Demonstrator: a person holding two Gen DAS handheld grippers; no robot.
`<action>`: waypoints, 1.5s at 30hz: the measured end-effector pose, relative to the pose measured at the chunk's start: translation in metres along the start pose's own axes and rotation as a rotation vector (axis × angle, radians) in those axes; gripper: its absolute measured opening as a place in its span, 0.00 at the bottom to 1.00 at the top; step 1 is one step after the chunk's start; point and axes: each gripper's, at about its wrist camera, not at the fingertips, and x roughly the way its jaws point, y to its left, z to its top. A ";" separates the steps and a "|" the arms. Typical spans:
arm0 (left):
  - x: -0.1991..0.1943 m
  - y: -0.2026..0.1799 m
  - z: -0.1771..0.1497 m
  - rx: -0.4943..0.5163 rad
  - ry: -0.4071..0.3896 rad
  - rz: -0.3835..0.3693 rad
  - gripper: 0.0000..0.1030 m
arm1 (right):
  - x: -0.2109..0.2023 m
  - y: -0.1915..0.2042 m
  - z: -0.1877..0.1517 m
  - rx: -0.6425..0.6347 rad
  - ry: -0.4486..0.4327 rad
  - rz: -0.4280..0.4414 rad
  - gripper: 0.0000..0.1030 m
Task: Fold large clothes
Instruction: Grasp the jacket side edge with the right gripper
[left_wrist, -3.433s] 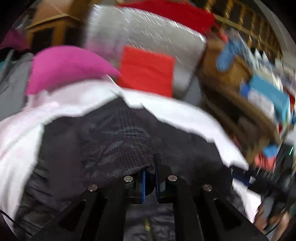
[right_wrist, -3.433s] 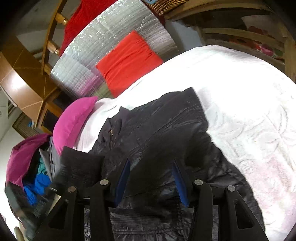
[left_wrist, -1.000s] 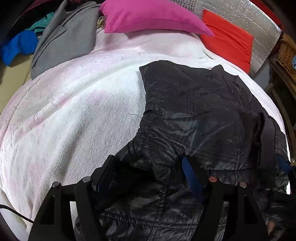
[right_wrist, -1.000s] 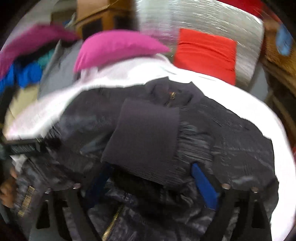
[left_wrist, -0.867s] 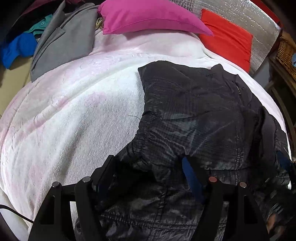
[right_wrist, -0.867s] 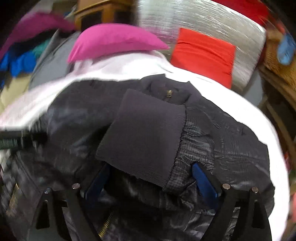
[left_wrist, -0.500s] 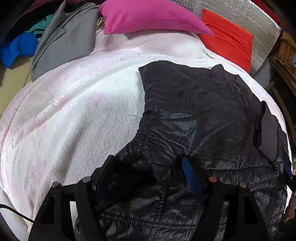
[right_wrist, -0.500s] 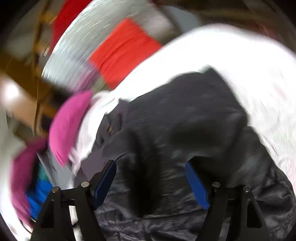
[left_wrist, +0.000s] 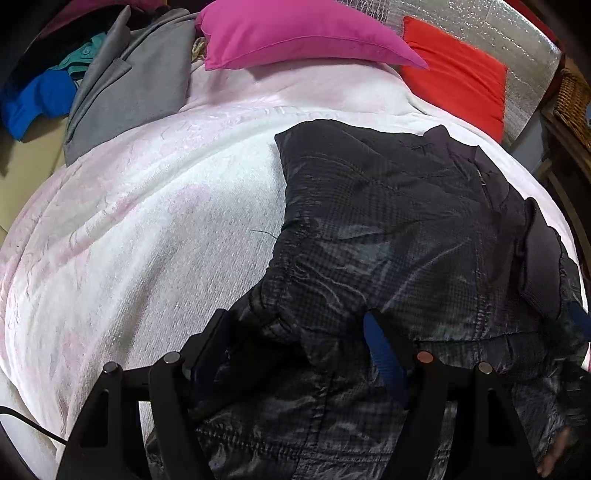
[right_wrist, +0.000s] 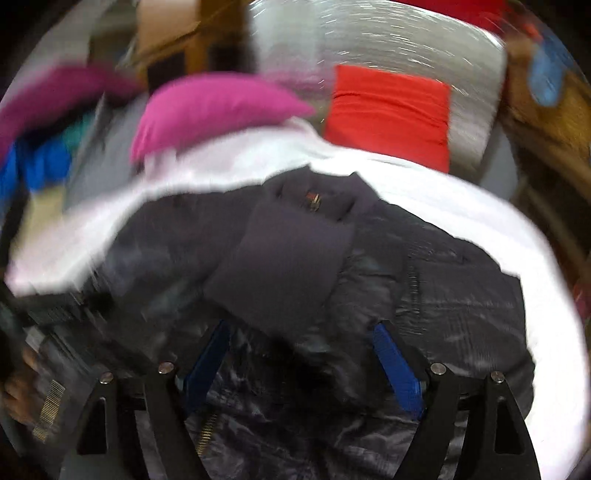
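A black quilted jacket (left_wrist: 388, 221) lies spread on the white blanket (left_wrist: 147, 221), collar toward the pillows. My left gripper (left_wrist: 295, 321) stands open and still, with a bunched fold of the jacket's side between its fingers. One sleeve is folded across the jacket's front, its dark ribbed cuff (right_wrist: 284, 262) lying below the collar zip. My right gripper (right_wrist: 299, 332) straddles that sleeve and its jaws are opening; the view is motion-blurred. In the left wrist view the same cuff (left_wrist: 539, 273) shows at the right edge beside a blue pad (left_wrist: 580, 321).
A magenta pillow (left_wrist: 295, 33) and a red cushion (left_wrist: 454, 85) lean on a silver padded headboard (right_wrist: 388, 44). A grey garment (left_wrist: 136, 85) and blue clothes (left_wrist: 33, 103) are piled at the far left. A wicker basket (left_wrist: 576, 99) stands right. A hand (right_wrist: 18, 391) shows at the left.
The right wrist view swung off toward the bed's right side and back again. The sleeve cuff now lies flatter on the jacket's front. The left gripper has not moved.
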 end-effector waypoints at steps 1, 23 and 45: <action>0.000 0.001 0.000 -0.002 0.001 -0.003 0.73 | 0.006 0.005 -0.007 -0.036 0.013 -0.052 0.81; -0.002 0.003 0.001 -0.007 0.013 -0.023 0.74 | -0.011 -0.222 -0.082 1.071 -0.063 0.390 0.46; -0.005 0.023 0.008 -0.060 0.026 -0.084 0.73 | -0.048 -0.224 -0.085 0.964 -0.088 0.264 0.15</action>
